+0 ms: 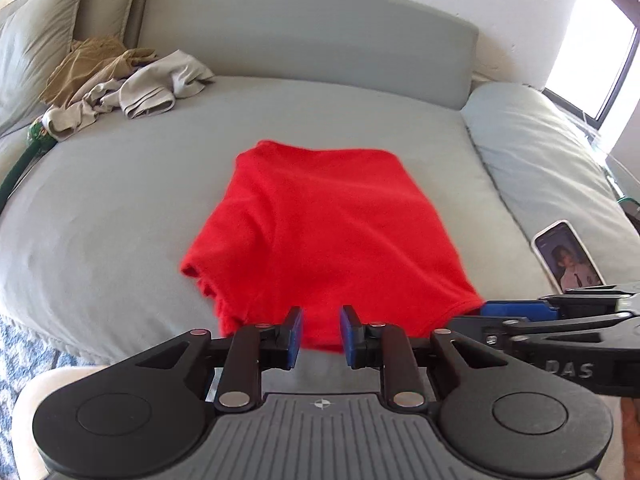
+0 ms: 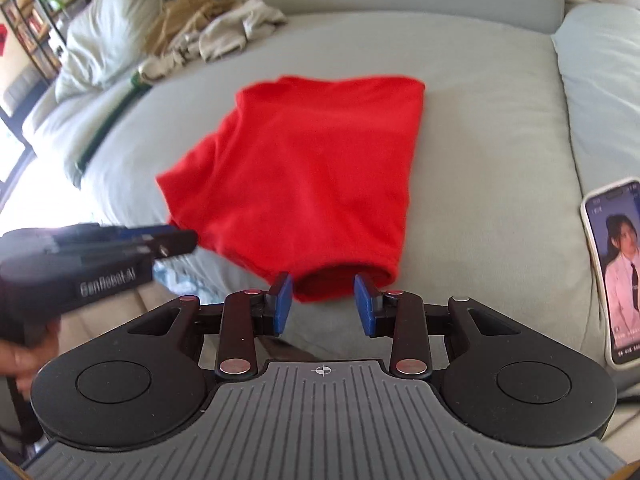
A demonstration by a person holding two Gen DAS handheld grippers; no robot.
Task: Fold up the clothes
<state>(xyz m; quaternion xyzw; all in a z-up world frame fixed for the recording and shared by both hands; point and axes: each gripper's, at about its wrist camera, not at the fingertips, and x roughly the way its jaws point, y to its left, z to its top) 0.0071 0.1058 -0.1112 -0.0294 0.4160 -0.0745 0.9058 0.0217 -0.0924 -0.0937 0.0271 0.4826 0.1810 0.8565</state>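
Both tongs are released and carry nothing: your left gripper point(image 1: 320, 334) has its blue pads apart just over the near edge of the red garment point(image 1: 320, 232), and your right gripper point(image 2: 322, 304) stands a little wider at the near right corner, where the cloth's open hem faces you. No fabric sits between either pair of pads.

That red garment lies partly folded in the middle of the grey sofa seat point(image 1: 120, 208), narrow at the far end and spreading toward you. You look to be between folds, so the next move calls for a fresh pinch on the near hem, one corner per gripper, then a lift and carry toward the far edge.

Mind the near left corner, which bunches into ruffles and may catch extra layers. Open cushion runs all around the cloth. On your right, a phone point(image 2: 612, 272) leans against the arm cushion point(image 1: 552, 160), near the hem. Unfolded beige clothes point(image 1: 120, 84) lie well apart at the far left.
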